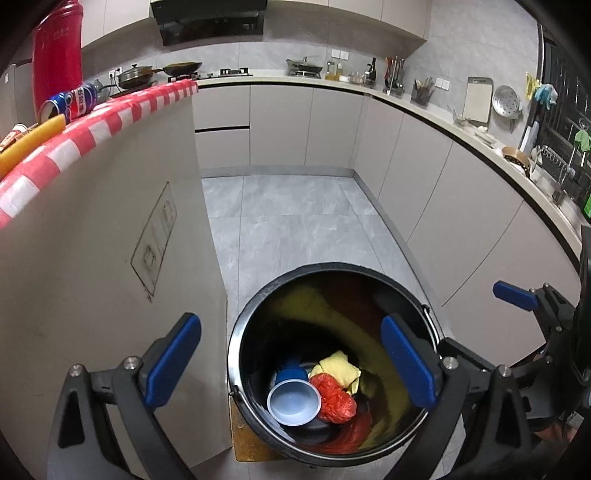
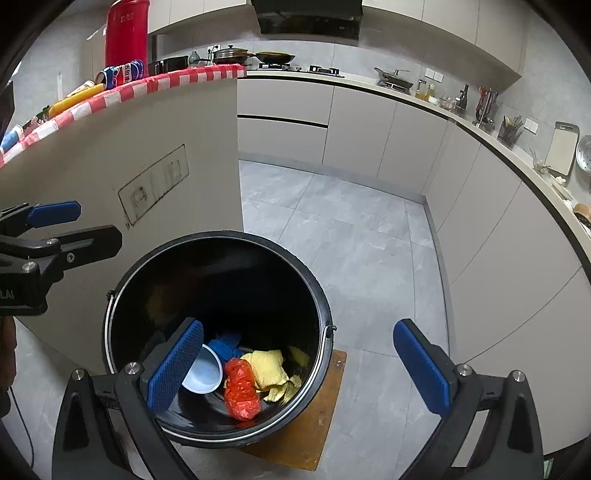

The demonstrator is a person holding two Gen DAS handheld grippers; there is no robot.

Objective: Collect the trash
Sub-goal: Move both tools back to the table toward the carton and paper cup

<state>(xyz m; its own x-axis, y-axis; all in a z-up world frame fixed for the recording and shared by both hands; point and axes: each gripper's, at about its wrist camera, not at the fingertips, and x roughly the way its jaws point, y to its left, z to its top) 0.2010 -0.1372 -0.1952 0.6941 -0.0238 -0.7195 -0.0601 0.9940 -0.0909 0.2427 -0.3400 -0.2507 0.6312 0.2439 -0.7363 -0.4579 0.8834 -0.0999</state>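
A black bucket [image 1: 232, 354] [image 2: 221, 235] stands on the floor beside the counter's end panel. Inside it lie a pale blue plastic cup [image 1: 293, 402] [image 2: 205, 371], a crumpled red plastic bag [image 1: 336, 398] [image 2: 241, 393] and a yellow wad [image 1: 338, 369] [image 2: 267, 369]. My left gripper [image 1: 290, 360] hangs open over the bucket's mouth, nothing between its blue pads. My right gripper [image 2: 299, 367] is open too, above the bucket's right rim, and empty. On the checked cloth [image 1: 110, 122] [image 2: 166, 79] up on the counter lie a Pepsi can [image 1: 70, 103] [image 2: 123, 74] and a yellow tube [image 1: 29, 142] [image 2: 74, 101].
A brown board [image 2: 325, 417] lies under the bucket. A tall red cylinder [image 1: 57, 55] [image 2: 127, 33] stands behind the can. Grey cabinets run along the back and right, with pans, bottles and utensils on the worktop. Grey tiled floor [image 1: 295, 221] lies beyond the bucket.
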